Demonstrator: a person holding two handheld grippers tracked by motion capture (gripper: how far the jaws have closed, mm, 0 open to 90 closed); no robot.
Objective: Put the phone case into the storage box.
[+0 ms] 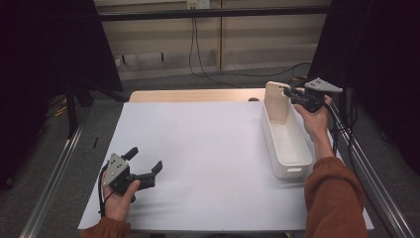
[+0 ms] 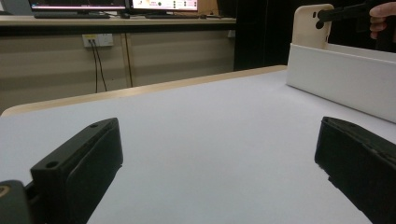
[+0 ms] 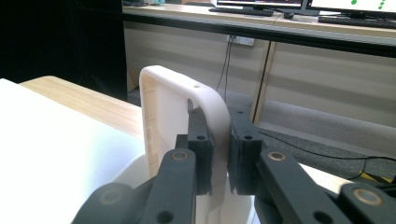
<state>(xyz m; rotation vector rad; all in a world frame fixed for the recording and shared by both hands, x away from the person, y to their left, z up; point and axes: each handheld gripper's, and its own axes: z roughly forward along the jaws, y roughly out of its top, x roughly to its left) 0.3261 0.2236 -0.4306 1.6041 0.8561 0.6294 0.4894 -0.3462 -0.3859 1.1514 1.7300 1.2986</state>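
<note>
A cream phone case (image 1: 276, 101) stands upright at the far end of a long white bin (image 1: 271, 146) on the right side of the table. My right gripper (image 1: 290, 93) is shut on the case's top edge. In the right gripper view the two pads of the right gripper (image 3: 219, 149) pinch the rim of the phone case (image 3: 163, 107) above the bin (image 3: 133, 177). My left gripper (image 1: 144, 158) rests low at the near left, open and holding nothing. In the left gripper view the left gripper (image 2: 219, 158) faces the bin (image 2: 336, 79) and the phone case (image 2: 309, 25).
A white sheet (image 1: 198, 158) covers most of the table, with bare wood (image 1: 193, 95) along the far edge. Metal rails (image 1: 54, 173) run down both sides. Cables (image 1: 198, 54) lie on the floor beyond. A desk with monitors (image 2: 116, 5) stands behind.
</note>
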